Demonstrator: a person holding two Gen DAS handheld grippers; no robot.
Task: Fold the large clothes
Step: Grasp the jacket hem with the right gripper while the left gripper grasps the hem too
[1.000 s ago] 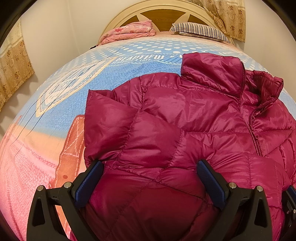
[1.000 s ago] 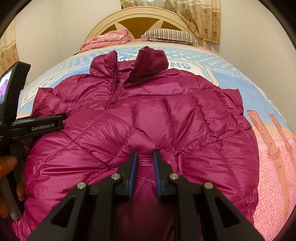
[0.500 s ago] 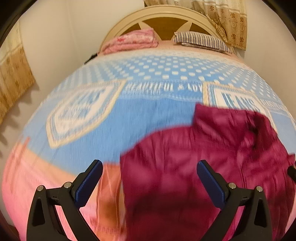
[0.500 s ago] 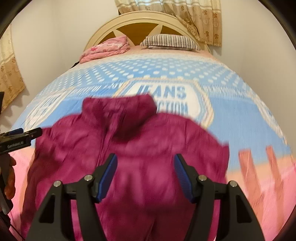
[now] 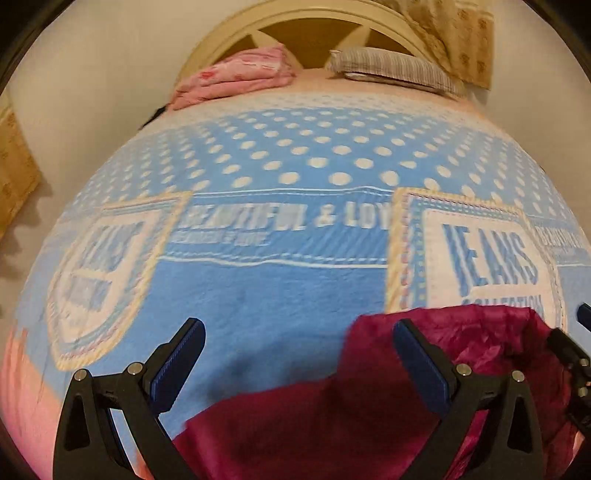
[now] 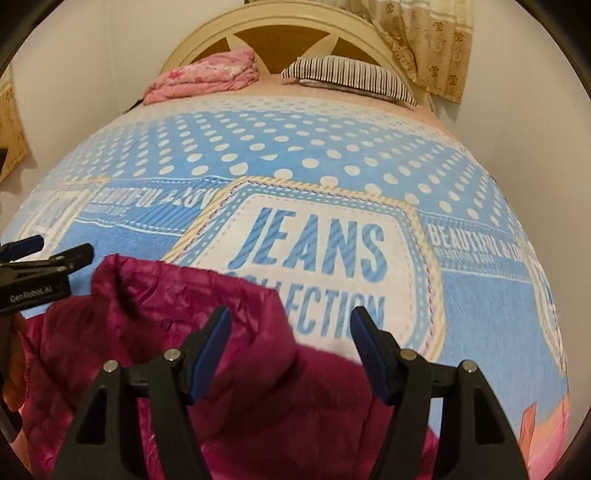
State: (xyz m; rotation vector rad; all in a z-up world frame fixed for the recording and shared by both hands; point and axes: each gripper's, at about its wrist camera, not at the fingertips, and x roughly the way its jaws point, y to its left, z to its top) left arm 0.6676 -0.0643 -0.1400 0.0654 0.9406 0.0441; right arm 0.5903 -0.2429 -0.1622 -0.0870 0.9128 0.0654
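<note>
a bed (image 5: 280, 295) fills both views, covered by a blue blanket (image 6: 332, 155) with white dots and a "jeans collection" patch. at its head stands an arched cream headboard (image 6: 280, 26), with a folded pink quilt (image 6: 207, 75) to the left and a striped pillow (image 6: 351, 75) to the right. curtains (image 6: 424, 40) hang beyond the pillow. a maroon jacket (image 6: 184, 314) lies rumpled at the near end of the bed, its collar edge raised, below the patch and under both tools. the left gripper (image 5: 299, 354) has its fingers wide apart with nothing between them, above the blanket and the jacket's left side. the right gripper (image 6: 290, 339) is likewise spread, empty, above the jacket.
</note>
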